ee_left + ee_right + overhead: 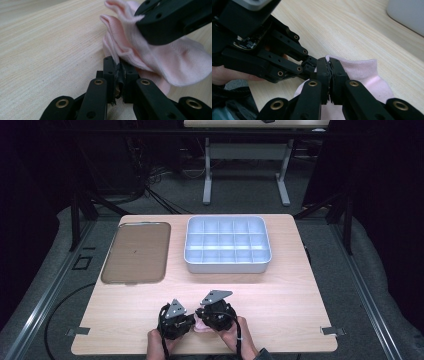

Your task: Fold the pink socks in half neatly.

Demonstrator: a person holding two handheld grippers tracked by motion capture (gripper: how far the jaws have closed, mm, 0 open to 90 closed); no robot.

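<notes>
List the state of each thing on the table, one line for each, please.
Pink sock: bunched, lying on the table, pinched by both grippers.
Left gripper: jaws shut on the sock's edge.
Right gripper: jaws shut on the sock.
Compartment tray: upright, compartments empty.
Brown flat tray: lying flat, empty.

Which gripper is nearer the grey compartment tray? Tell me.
Right. The right gripper sits below the grey compartment tray's near wall; the left gripper is farther left. Both pinch the pink cloth.
</notes>
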